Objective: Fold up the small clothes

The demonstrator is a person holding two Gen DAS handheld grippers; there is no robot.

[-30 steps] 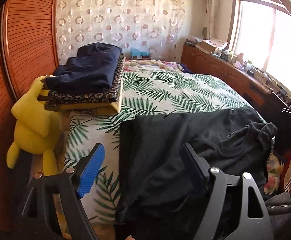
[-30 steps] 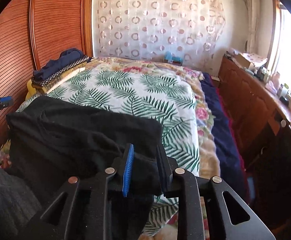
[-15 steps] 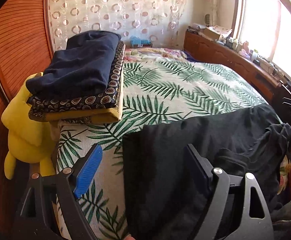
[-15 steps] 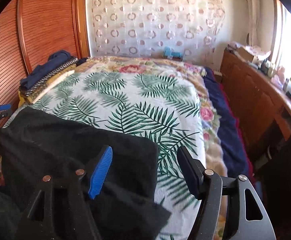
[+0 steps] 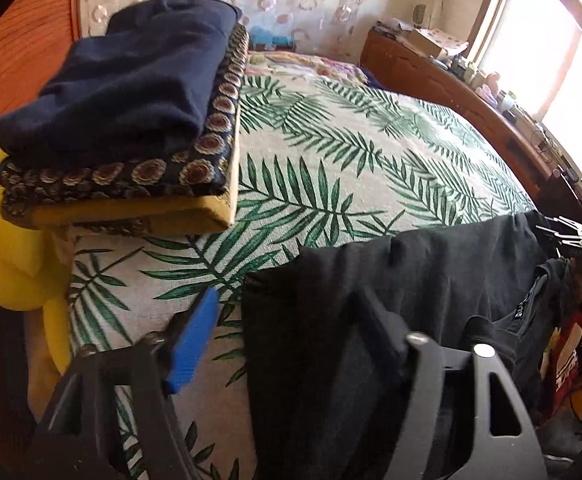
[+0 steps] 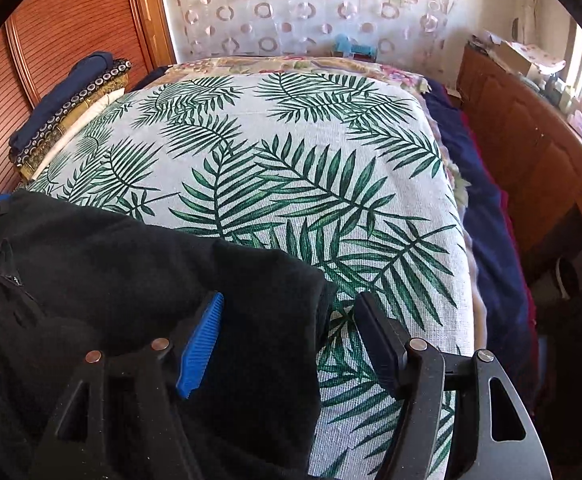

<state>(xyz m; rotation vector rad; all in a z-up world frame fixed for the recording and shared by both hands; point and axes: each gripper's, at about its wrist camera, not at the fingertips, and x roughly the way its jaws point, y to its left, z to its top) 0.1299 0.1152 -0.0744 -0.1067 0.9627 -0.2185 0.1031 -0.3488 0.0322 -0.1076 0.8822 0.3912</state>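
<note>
A black garment [image 5: 431,280] lies spread across the near end of the bed, its collar bunched toward the near edge. My left gripper [image 5: 287,304] hangs low over the garment's left edge. Its jaws are closing, with the cloth's edge between them and the pads not pressing on it. My right gripper [image 6: 291,304] stands open over the black garment's [image 6: 111,264] right edge. Its blue pad is above the cloth and the black finger above the bedspread.
A leaf-print bedspread [image 6: 291,160] covers the bed. A stack of folded cloths [image 5: 131,100] topped by a navy one sits at the far left, with a yellow plush toy [image 5: 7,264] beside it. A wooden cabinet [image 6: 531,152] runs along the right.
Both grippers moved forward and down over the bed. The right gripper, earlier nearly shut on the garment's corner, opened and let it go. The left jaws have narrowed.
</note>
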